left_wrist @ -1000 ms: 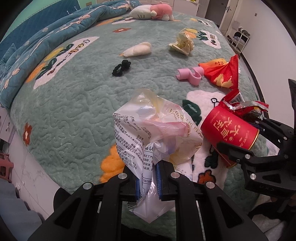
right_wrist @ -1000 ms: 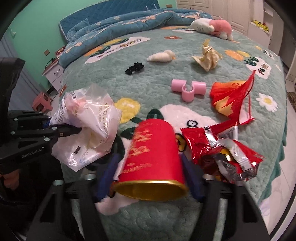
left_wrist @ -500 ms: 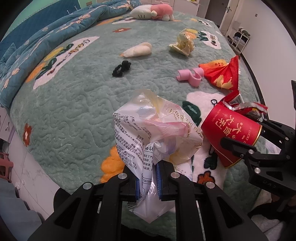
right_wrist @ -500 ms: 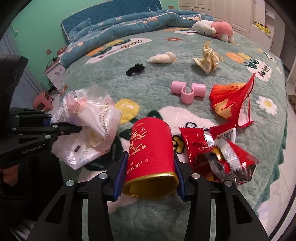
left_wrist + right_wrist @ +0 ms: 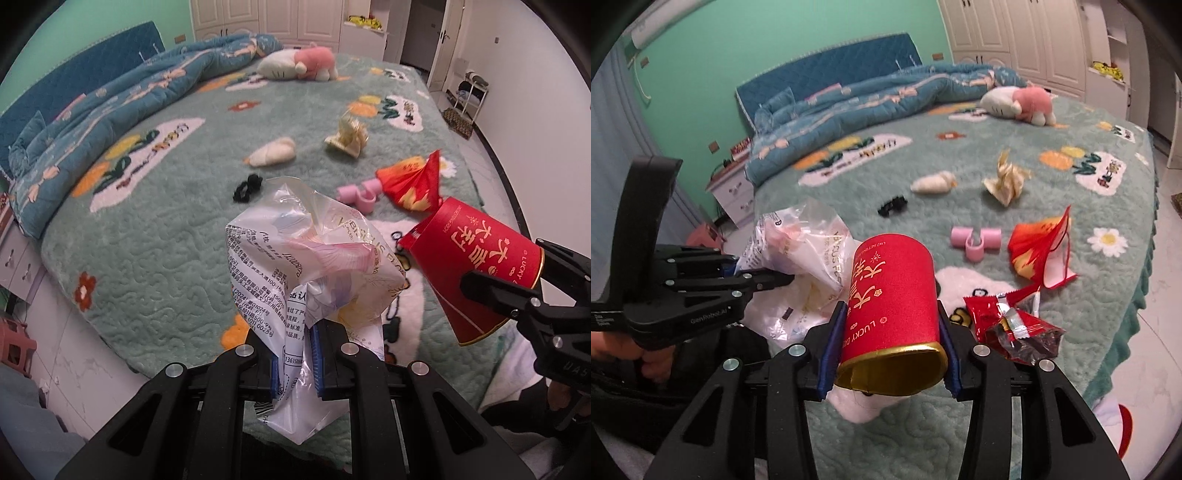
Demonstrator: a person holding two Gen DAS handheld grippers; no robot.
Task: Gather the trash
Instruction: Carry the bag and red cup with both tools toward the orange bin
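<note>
Above the near edge of the bed (image 5: 1015,435), both tools carry trash clear of the green quilt: the left tool (image 5: 297,356) is pinched almost fully closed on the tail of a crumpled clear plastic wrapper (image 5: 314,258), and the right tool (image 5: 892,343) clamps a red paper cup (image 5: 894,295) across its body, gold-lined mouth toward the camera. The right tool's jaws have just been closing, with the cup between them, and the pads now press on its sides. The step in hand looks like the lift-off after 2 pickups, so the likely next move is to carry both pieces to a bin, which no view shows; I cannot tell where it stands. The cup is thin and could crush or slip, so it wants a steady grip and a level carry, while the wrapper hangs loosely and may snag. More trash waits on the quilt: a red foil snack packet (image 5: 1012,325) just beside the cup, a red-and-orange wrapper (image 5: 1038,251), and a crumpled gold wrapper (image 5: 1004,181) farther back. The pink tube-shaped piece (image 5: 975,240), the black hair tie (image 5: 892,205) and the plush toy (image 5: 1019,101) are probably not trash.
</note>
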